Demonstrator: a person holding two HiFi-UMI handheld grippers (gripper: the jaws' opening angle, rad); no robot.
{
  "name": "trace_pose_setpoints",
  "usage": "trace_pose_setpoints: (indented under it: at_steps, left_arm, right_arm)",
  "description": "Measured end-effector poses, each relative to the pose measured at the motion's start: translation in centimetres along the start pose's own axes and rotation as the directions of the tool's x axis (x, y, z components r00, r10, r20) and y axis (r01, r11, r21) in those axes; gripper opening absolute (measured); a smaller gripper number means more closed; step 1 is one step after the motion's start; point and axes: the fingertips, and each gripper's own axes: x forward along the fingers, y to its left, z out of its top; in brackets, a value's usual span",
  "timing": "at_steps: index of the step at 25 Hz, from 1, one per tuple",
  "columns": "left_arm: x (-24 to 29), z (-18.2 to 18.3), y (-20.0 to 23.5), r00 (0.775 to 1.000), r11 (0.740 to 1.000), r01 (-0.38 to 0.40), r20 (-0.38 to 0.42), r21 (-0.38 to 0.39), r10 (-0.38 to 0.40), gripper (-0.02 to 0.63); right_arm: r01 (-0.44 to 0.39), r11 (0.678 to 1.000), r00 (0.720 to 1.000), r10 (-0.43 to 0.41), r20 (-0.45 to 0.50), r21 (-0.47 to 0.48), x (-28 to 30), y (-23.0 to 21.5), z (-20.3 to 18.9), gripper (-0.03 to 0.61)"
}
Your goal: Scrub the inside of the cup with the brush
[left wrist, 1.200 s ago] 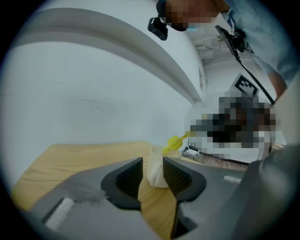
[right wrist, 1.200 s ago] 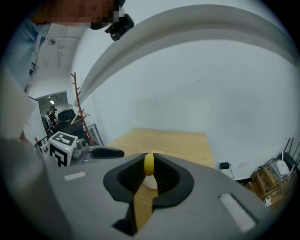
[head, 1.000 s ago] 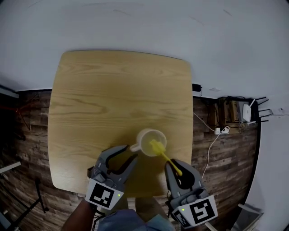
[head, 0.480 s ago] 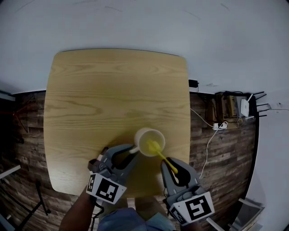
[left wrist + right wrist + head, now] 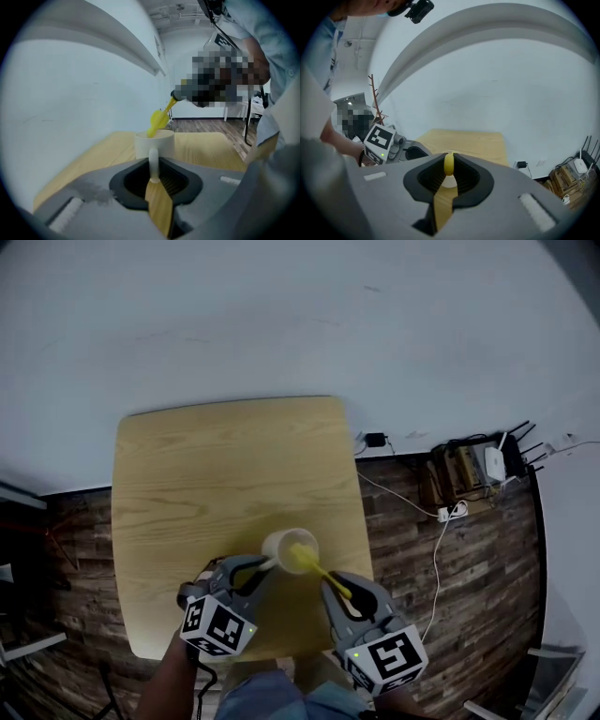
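Left claw (image 5: 153, 174) just closed on cup (image 5: 279, 545) handle, right claw (image 5: 448, 169) clamping brush (image 5: 302, 558); risk of twisting cup loose by hard scrubbing.

Cup (image 5: 289, 547) on the table (image 5: 206, 474), just ahead of both tools.
Its handle (image 5: 153, 161) sits between the jaws of the left tool (image 5: 265, 565), which have just been closing onto it. The brush (image 5: 314, 565) reaches from the right tool (image 5: 339, 587), beside the left one, forward into the cup.
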Motion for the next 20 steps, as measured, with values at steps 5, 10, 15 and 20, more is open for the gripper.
trace_pose_setpoints:
  at_steps: [5,10,15,20]
  left_arm:
    - [-0.2,0.7,-0.2,0.997,0.996,0.029,-0.074,0.081,-0.023,0.078]
    - [-0.3,1.0,-0.4,0.995,0.995,0.042,-0.094,0.092,-0.033,0.078]
    - [-0.3,1.2,-0.3,0.994,0.989,0.058,-0.102,0.135,-0.045,0.077]
    - [0.0,2.0,-0.1,0.991,0.978,0.106,-0.097,0.179,-0.089,0.077]
  right_arm:
    - [-0.028,0.997,1.000,0.027,-0.012,-0.071,-1.6,-0.1,1.1,0.040]
    - [-0.065,0.996,0.998,0.063,-0.022,-0.069,-1.5,-0.2,1.4,0.040]
    - [-0.115,0.991,0.992,0.111,-0.064,-0.069,0.0,-0.5,-0.2,0.040]
    - [-0.235,0.963,0.968,0.220,-0.124,-0.129,2.4,0.0,-1.0,0.040]
